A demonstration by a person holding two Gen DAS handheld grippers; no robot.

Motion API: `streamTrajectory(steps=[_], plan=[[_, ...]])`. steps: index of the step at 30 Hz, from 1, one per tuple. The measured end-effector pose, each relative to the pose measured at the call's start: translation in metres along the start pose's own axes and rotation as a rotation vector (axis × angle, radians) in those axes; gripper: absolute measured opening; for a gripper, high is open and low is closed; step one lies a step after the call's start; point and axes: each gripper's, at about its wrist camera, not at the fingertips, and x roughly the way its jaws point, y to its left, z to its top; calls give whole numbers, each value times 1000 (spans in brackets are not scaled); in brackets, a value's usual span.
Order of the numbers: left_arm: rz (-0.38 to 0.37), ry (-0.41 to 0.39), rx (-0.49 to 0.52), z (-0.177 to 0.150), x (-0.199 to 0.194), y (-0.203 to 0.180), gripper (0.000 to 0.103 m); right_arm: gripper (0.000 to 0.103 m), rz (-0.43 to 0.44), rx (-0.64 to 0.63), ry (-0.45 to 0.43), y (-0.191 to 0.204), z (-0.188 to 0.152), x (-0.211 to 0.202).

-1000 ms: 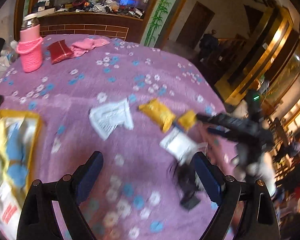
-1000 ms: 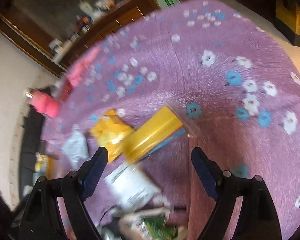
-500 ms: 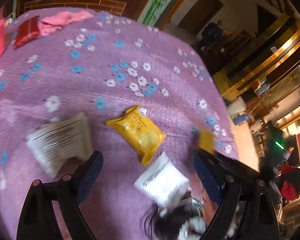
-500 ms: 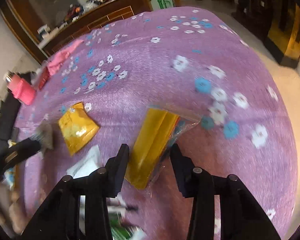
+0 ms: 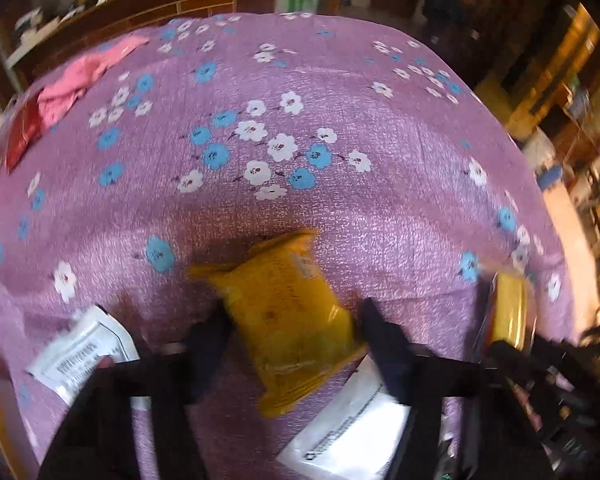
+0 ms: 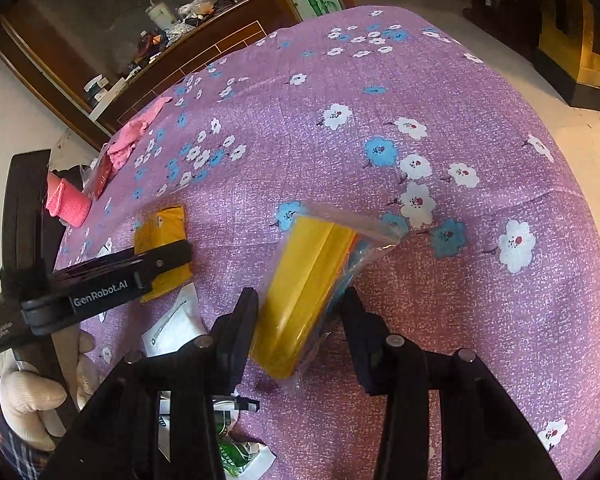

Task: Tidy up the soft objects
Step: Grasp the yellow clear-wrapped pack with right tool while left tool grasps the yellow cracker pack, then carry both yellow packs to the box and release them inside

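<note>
My right gripper [image 6: 298,316] is shut on a clear bag of yellow cloth [image 6: 312,284] and holds it over the purple floral tablecloth [image 6: 440,92]. That bag also shows at the right of the left wrist view [image 5: 510,312]. My left gripper [image 5: 296,332] straddles a yellow soft packet [image 5: 292,316] lying on the cloth; its jaws stand close to the packet's sides, blurred by motion. The left gripper's finger [image 6: 140,268] covers part of that packet [image 6: 162,228] in the right wrist view.
White packets lie at left [image 5: 84,352] and near the front [image 5: 352,428]. A pink cloth [image 5: 80,80] and a dark red pouch [image 5: 22,132] lie at the far left. A pink bottle [image 6: 66,200] stands there too. A green-and-white packet [image 6: 236,452] lies at the table's near edge.
My left gripper has moved forward over the yellow packet and its jaws have narrowed around it. My right gripper stays shut on the yellow-cloth bag, which it closed on a second ago.
</note>
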Motion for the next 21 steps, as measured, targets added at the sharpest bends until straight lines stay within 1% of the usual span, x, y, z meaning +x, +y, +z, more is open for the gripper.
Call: streamTrajectory(steps=[2,4,9,13,17,20,21], plan=[[-28,3,-18,-3,-3,10,55,41,-14,-3,-11,0,0,-1],[-37,-8,-30,-7,-11,19,55,41,-33,-12,-27,1,0,-2],[-77,-86,-41,-27,-47,35,55,41,-39,-13,-60,2,-1,-7],[-119,-130,-64,-46,-76,47,55,41,-10,-20,-95,5,0,-13],[-174,-178,-98,-80,-116,69,55,41,20,-40,-143,12,-1,-25],[-220,-219,-135,-118,-148,93,55,41,46,-62,-193,23,-1,-37],[-234,-229,-150,-130,-157,103,55,41,69,-62,-207,29,-2,-43]])
